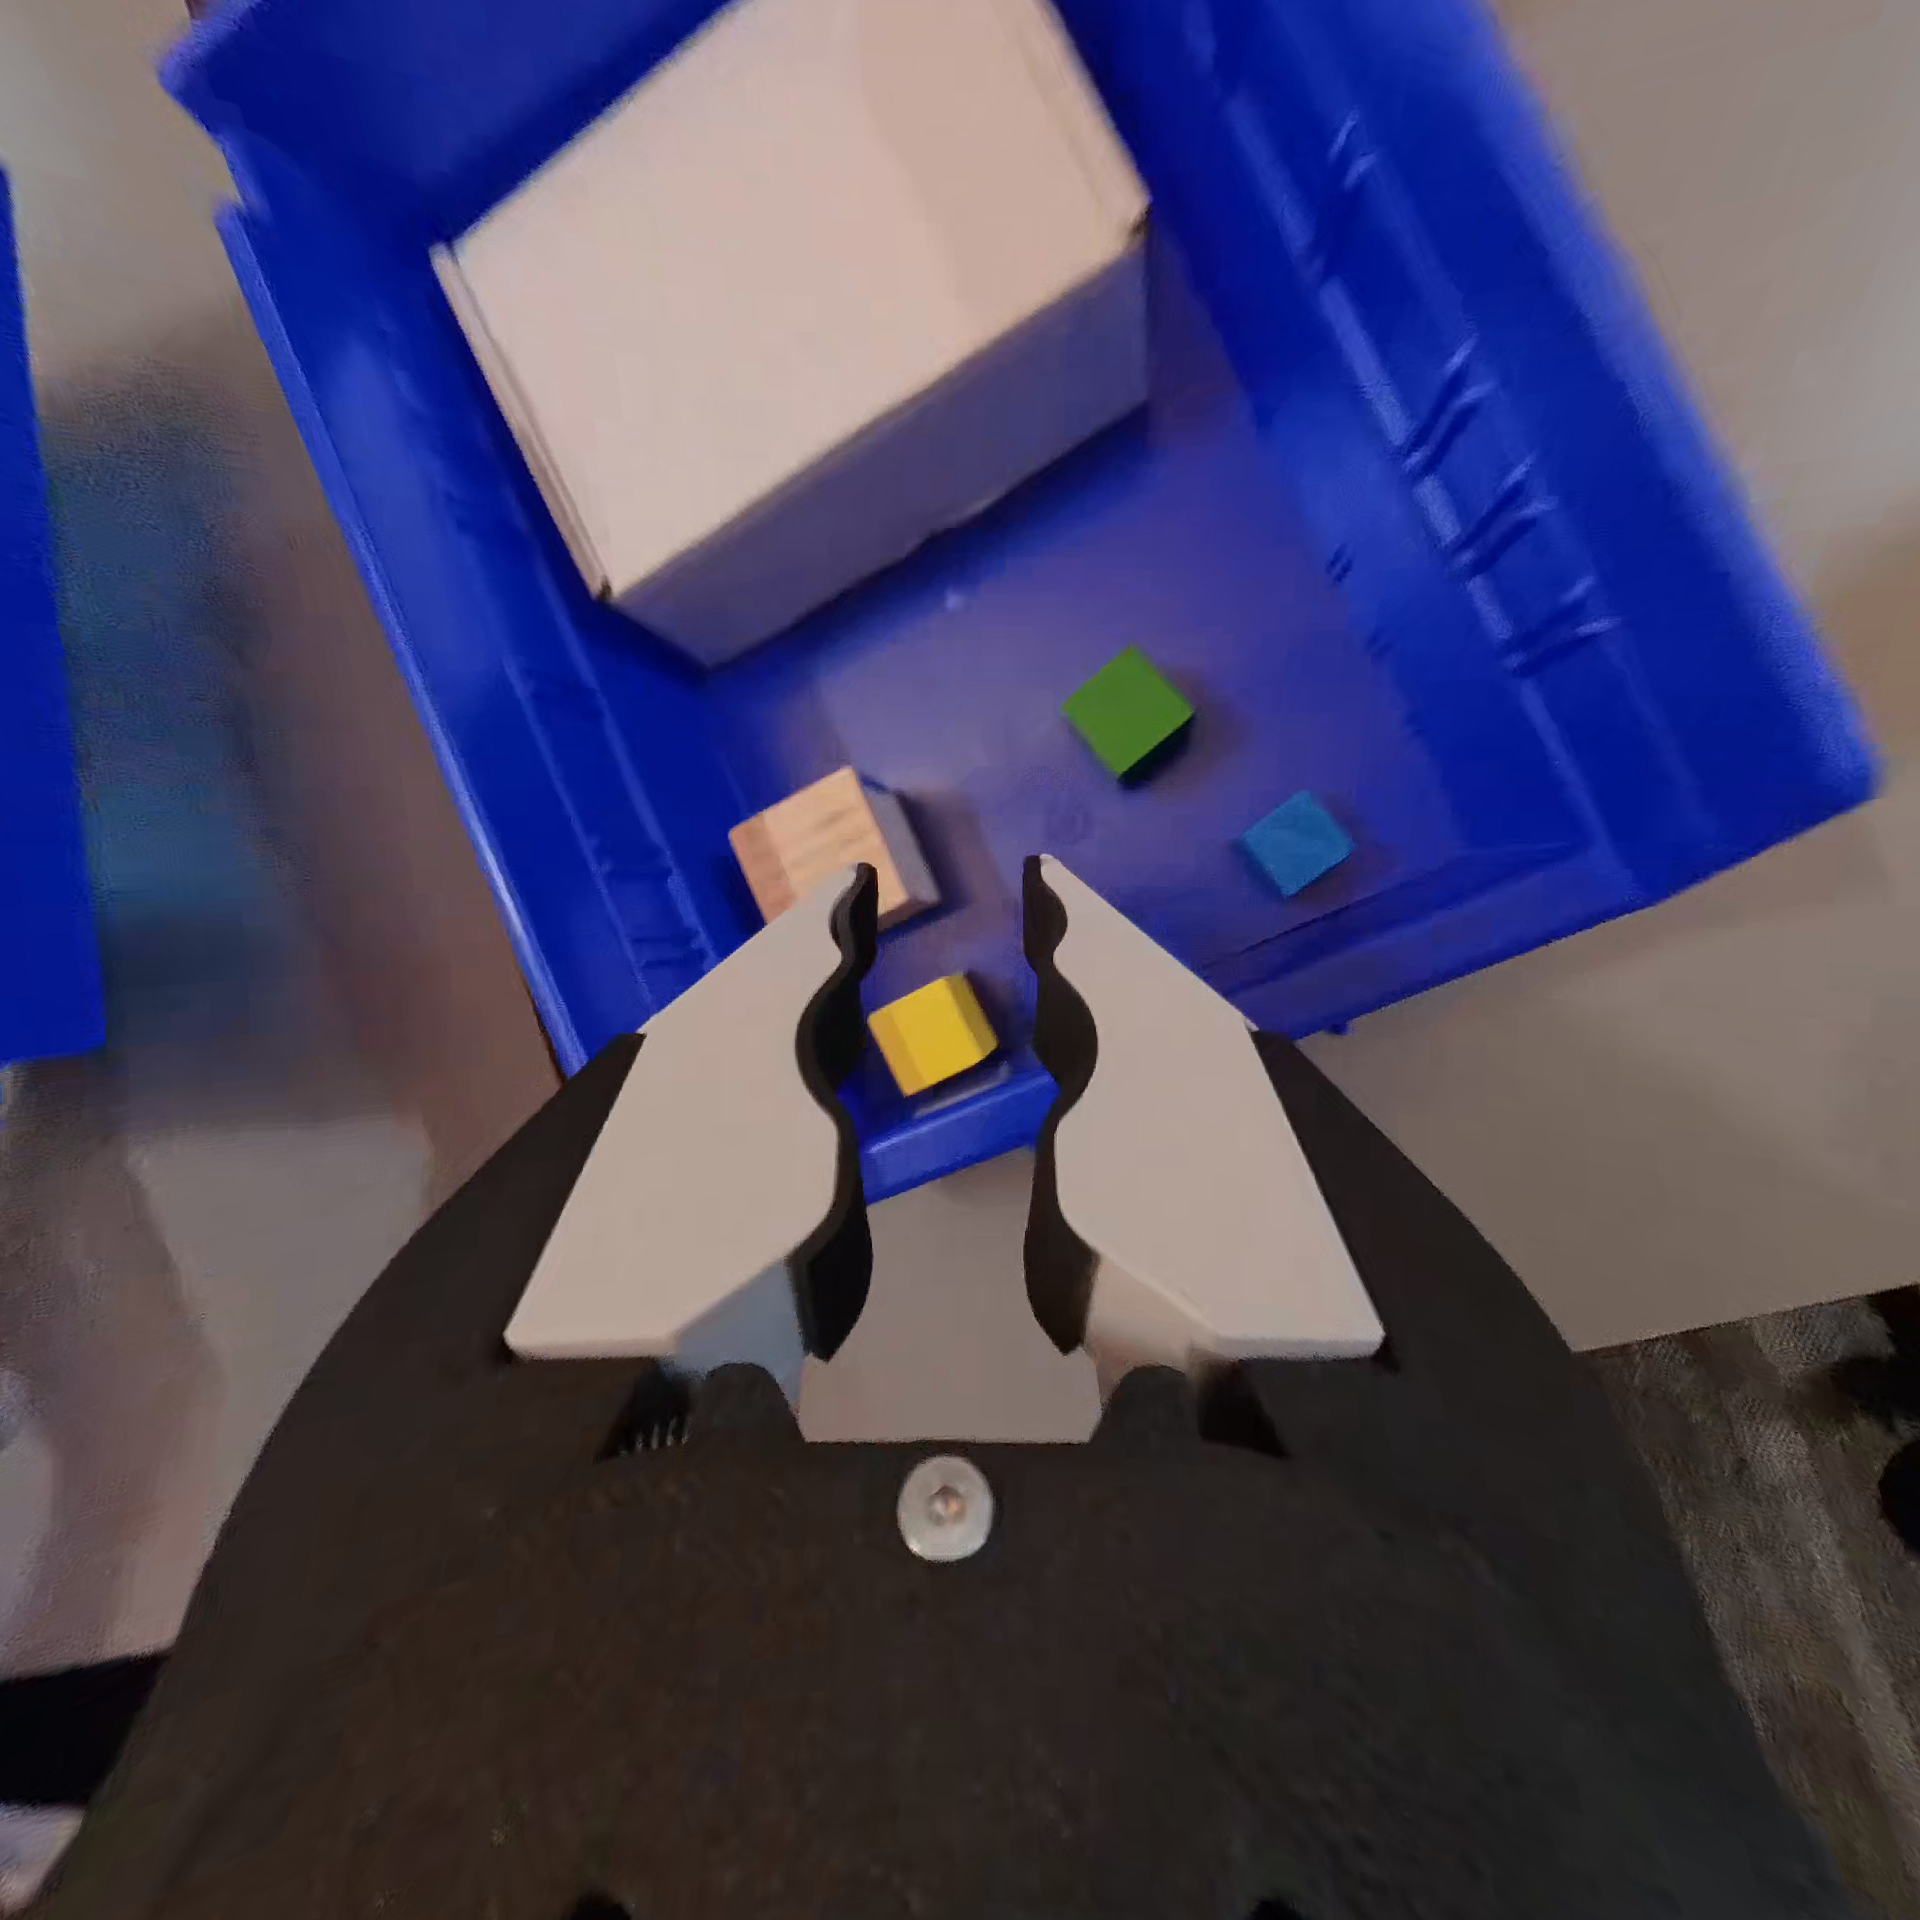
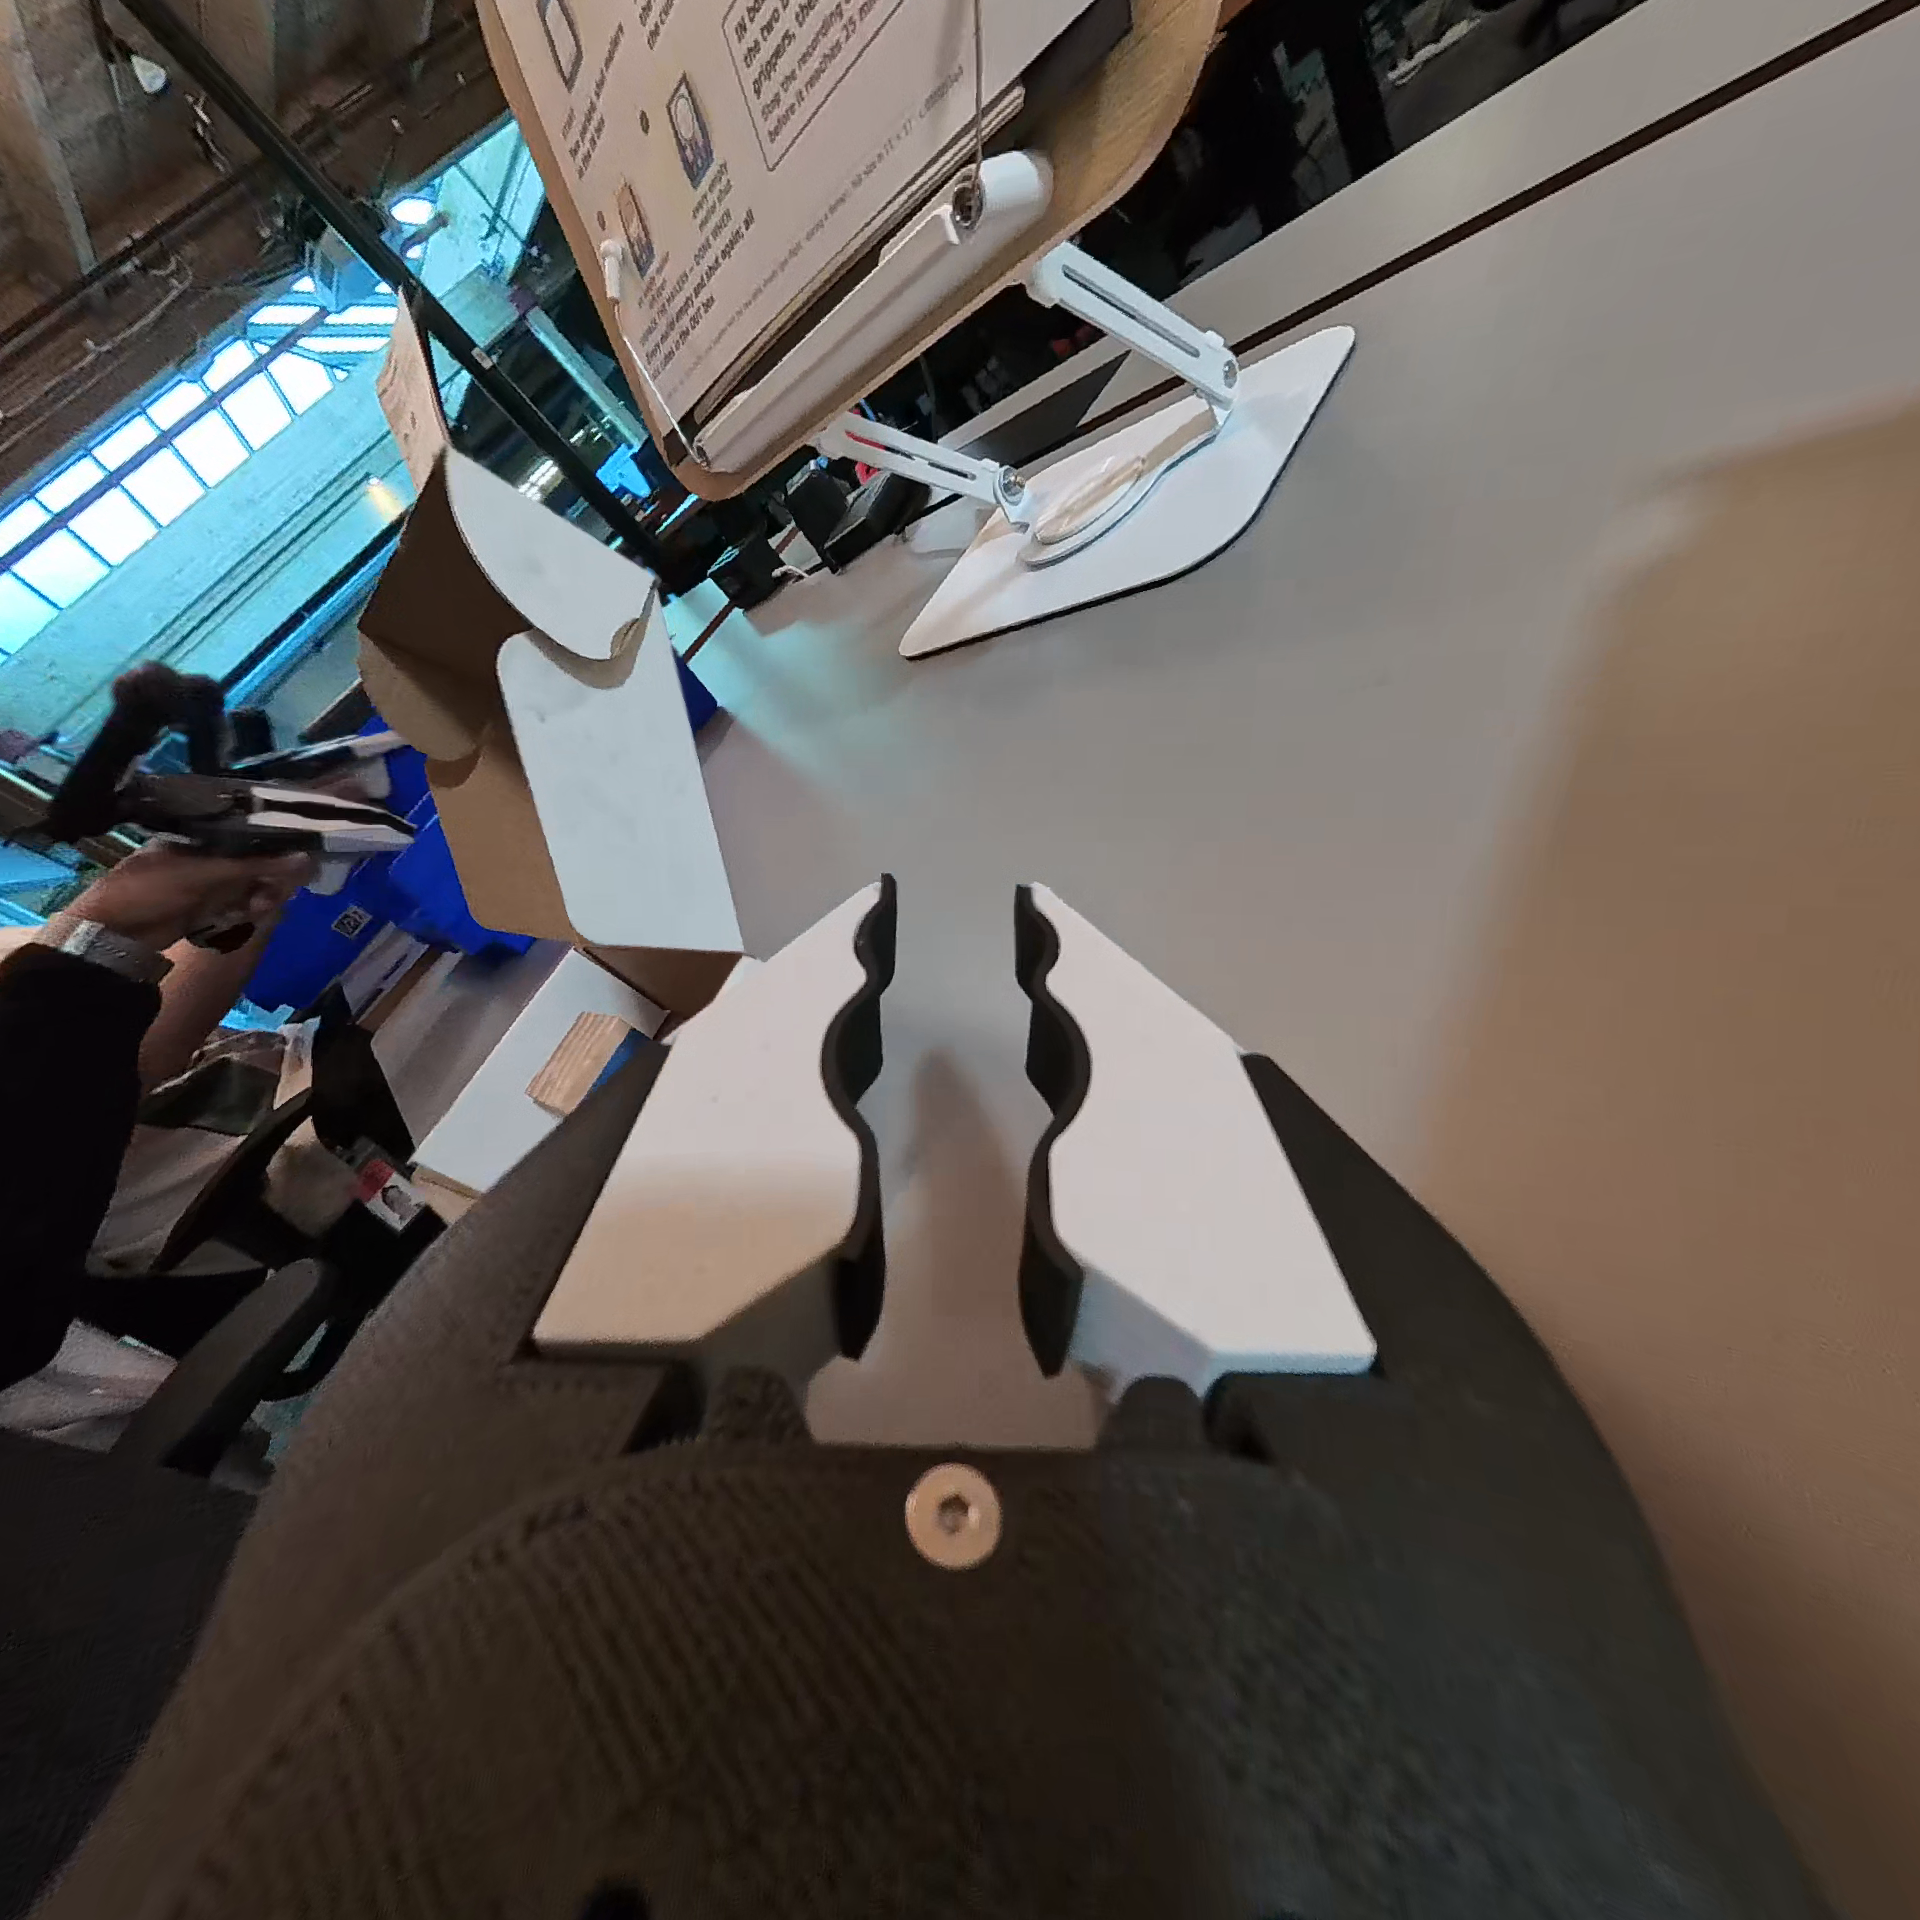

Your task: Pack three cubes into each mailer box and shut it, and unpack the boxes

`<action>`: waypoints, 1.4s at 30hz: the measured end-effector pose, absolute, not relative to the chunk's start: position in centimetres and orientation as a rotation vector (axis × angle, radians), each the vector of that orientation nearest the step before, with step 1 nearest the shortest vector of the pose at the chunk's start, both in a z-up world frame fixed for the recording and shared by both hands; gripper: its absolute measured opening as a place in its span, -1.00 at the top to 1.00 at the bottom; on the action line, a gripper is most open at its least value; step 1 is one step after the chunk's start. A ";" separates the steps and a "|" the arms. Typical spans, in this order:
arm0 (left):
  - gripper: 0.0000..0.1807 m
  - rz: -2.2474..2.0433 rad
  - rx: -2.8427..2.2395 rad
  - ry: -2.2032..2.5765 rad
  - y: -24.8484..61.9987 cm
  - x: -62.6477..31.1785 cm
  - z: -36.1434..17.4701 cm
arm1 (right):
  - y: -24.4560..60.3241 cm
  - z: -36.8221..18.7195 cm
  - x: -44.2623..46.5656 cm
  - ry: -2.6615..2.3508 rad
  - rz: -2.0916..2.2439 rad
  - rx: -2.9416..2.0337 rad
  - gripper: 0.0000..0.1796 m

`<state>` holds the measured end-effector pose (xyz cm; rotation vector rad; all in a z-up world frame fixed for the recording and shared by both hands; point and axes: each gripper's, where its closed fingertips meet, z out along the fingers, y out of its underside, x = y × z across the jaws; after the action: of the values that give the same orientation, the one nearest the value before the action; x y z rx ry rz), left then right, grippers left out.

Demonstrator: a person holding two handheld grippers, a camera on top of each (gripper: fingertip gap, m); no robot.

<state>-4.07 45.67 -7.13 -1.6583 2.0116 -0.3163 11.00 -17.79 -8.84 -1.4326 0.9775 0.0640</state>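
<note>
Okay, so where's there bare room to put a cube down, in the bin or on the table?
In the blue bin, the floor between the closed white box and the green cube is bare; the near end is crowded with cubes. The table right of the open mailer box, below the white stand, is bare.

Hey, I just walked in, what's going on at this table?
A person is working with two handheld grippers. The left gripper hangs open and empty over a blue bin holding a closed white box and four loose cubes: yellow, wooden, green and blue. The right gripper, also open and empty, points across the table beside an opened mailer box. Nothing is gripped.
</note>
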 end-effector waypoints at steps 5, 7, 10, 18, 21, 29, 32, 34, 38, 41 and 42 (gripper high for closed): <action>0.63 -0.080 -1.685 2.048 47.1 -4.9 -9.4 | -16.9 -9.2 11.5 0.984 0.230 -1.400 0.75; 0.63 -0.042 -1.688 2.053 47.0 -4.9 -9.5 | -16.8 -9.2 11.5 0.979 0.281 -1.379 0.74; 0.65 -0.092 -1.714 2.036 46.3 -4.0 -9.5 | -16.9 -8.9 11.5 0.962 0.277 -1.367 0.74; 0.58 -0.210 -1.767 2.158 42.5 -1.0 -12.3 | -16.6 -8.8 11.3 0.942 0.274 -1.382 0.74; 0.44 -0.179 -1.897 2.146 41.8 -0.5 -13.7 | -16.6 -8.8 11.3 0.942 0.269 -1.389 0.74; 0.63 -0.045 -1.850 2.143 42.8 -0.4 -14.5 | -16.3 -9.0 11.1 0.944 0.284 -1.395 0.75; 0.67 -0.066 -1.797 2.066 43.6 -0.6 -12.0 | -16.3 -9.0 11.1 0.946 0.296 -1.394 0.74; 0.68 -0.108 -1.751 1.991 44.0 -0.7 -9.6 | -16.2 -9.0 11.1 0.941 0.304 -1.390 0.74; 0.69 -0.165 -1.705 1.929 43.8 -2.7 -6.6 | -16.2 -9.1 11.1 0.947 0.303 -1.393 0.77; 0.69 -0.157 -1.706 1.940 43.6 -5.6 -6.2 | -16.1 -9.1 11.0 0.949 0.280 -1.409 0.80; 0.69 -0.171 -1.712 1.941 43.4 -6.6 -6.0 | -15.9 -9.2 10.9 0.946 0.285 -1.417 0.80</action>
<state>-6.62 43.40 -5.95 -1.7121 1.9414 -0.1711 10.94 -15.95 -9.21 -1.4166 0.9464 0.2851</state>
